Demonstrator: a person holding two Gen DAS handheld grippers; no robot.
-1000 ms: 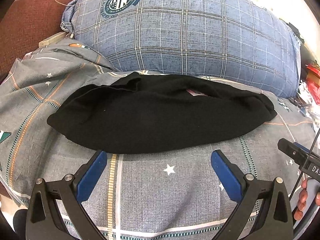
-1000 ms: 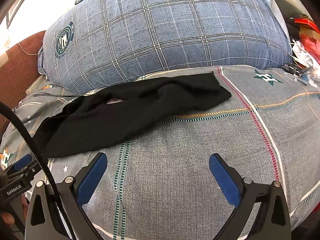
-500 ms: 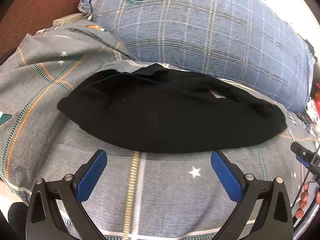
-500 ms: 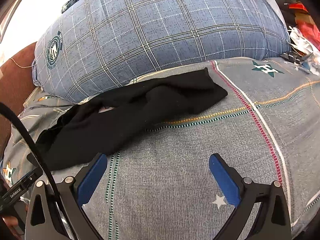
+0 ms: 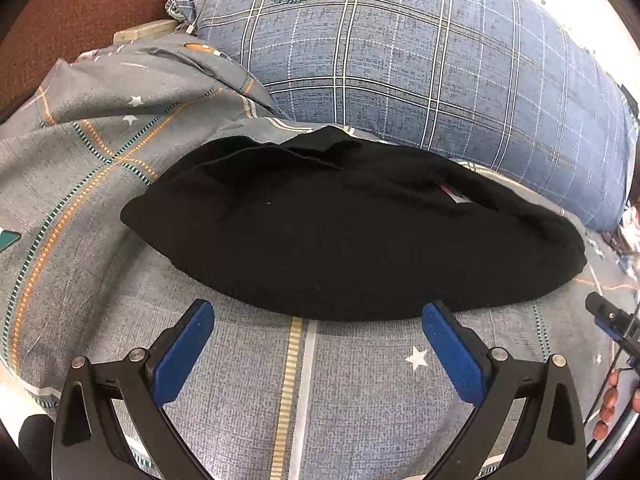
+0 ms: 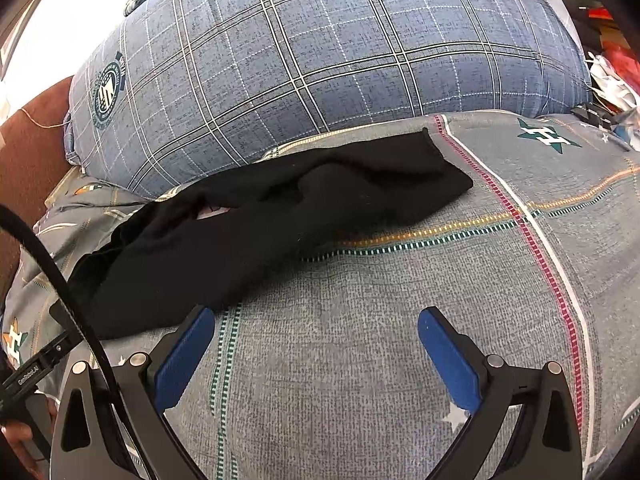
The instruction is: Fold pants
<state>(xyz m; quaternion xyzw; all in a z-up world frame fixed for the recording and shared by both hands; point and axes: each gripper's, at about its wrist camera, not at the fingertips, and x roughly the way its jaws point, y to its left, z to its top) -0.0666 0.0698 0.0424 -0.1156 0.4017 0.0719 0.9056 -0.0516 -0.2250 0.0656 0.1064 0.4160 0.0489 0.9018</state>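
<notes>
Black pants [image 5: 344,232] lie in a long folded band across the grey patterned bedsheet [image 5: 320,392]. They also show in the right wrist view [image 6: 256,232], running from lower left to upper right. My left gripper [image 5: 316,320] is open and empty, its blue pads just short of the pants' near edge. My right gripper [image 6: 316,328] is open and empty; its left pad [image 6: 184,356] sits at the pants' near edge, its right pad over bare sheet. A pale label [image 5: 452,196] peeks out near the waistband.
A large blue plaid pillow [image 5: 400,60] lies right behind the pants. A brown headboard [image 5: 72,8] is at the far left. Clutter [image 6: 612,76] sits off the bed's right side. The right gripper's tip [image 5: 608,312] shows at the left view's right edge.
Both grippers have moved forward and closer to the pants' near edge. The left view has shifted left along the pants. Both stay open.
</notes>
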